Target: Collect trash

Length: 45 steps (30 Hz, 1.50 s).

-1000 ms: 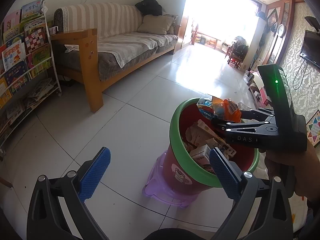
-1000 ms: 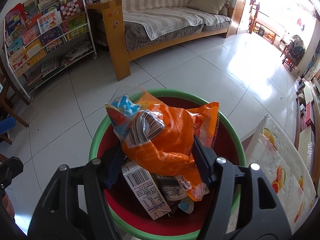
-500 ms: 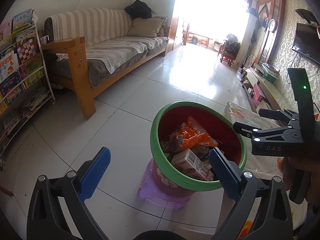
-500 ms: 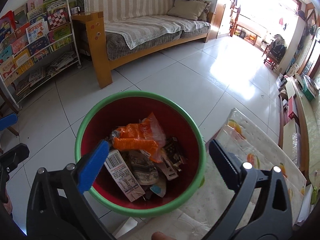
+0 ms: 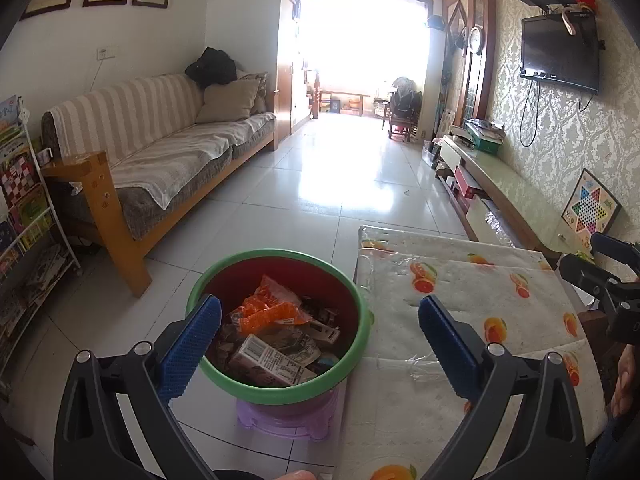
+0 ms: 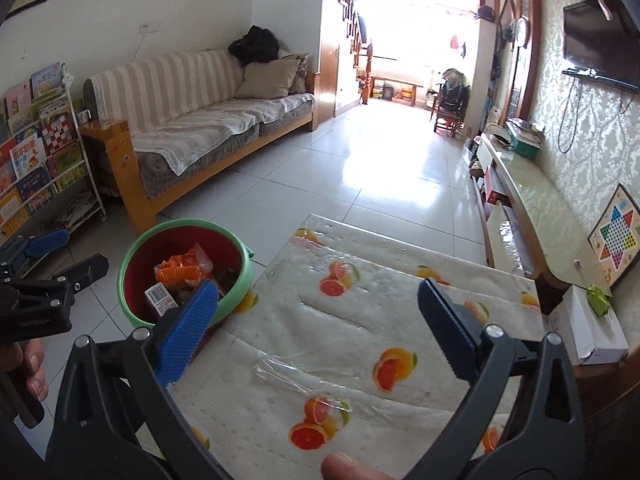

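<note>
1. Two grippers hang with nothing between their blue pads: the left gripper (image 5: 320,336) has its jaws wide, over the bin's near rim and the tabletop edge.
2. The right gripper (image 6: 318,316) also has its jaws wide, above the tabletop (image 6: 360,344), which is covered in a fruit-print cloth.
3. The trash, an orange wrapper (image 5: 272,310) and a small carton (image 5: 268,364), lies inside the green-rimmed red bin (image 5: 356,356).
4. The bin stands on a purple stool (image 5: 280,420), just beside the tabletop.
</note>
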Each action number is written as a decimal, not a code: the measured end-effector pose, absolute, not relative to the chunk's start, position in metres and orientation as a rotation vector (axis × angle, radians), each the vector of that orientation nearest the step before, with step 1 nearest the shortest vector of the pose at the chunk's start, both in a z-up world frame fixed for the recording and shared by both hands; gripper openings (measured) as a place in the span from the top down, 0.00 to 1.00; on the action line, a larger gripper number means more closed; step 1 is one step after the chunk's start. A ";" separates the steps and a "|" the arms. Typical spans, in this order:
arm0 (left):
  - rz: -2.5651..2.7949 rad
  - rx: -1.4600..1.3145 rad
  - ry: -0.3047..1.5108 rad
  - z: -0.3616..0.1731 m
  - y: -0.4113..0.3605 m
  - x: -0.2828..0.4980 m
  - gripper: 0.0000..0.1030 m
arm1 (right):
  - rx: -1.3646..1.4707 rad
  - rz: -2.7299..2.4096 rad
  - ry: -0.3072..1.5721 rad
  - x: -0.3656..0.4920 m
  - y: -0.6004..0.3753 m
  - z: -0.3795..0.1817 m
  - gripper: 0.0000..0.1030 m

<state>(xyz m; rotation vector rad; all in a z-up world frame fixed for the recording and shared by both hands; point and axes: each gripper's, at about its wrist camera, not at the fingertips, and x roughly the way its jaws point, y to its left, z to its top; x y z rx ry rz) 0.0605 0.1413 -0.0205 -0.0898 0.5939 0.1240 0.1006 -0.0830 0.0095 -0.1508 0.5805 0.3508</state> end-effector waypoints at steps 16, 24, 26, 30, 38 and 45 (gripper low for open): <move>0.004 0.022 0.433 0.039 0.023 -0.008 0.08 | -0.039 0.165 0.535 0.023 -0.205 0.026 0.05; 0.006 0.037 0.442 0.047 0.013 -0.025 0.08 | -0.036 0.153 0.502 0.002 -0.205 0.036 0.05; 0.011 0.029 0.438 0.048 0.017 -0.028 0.08 | -0.041 0.160 0.493 -0.002 -0.201 0.039 0.05; 0.025 0.018 0.433 0.050 0.026 -0.034 0.08 | -0.061 0.164 0.463 -0.008 -0.192 0.046 0.05; 0.016 0.003 0.442 0.048 0.034 -0.037 0.08 | -0.083 0.177 0.448 -0.011 -0.181 0.051 0.05; 0.011 -0.003 0.439 0.050 0.031 -0.035 0.08 | -0.076 0.171 0.460 -0.010 -0.185 0.048 0.05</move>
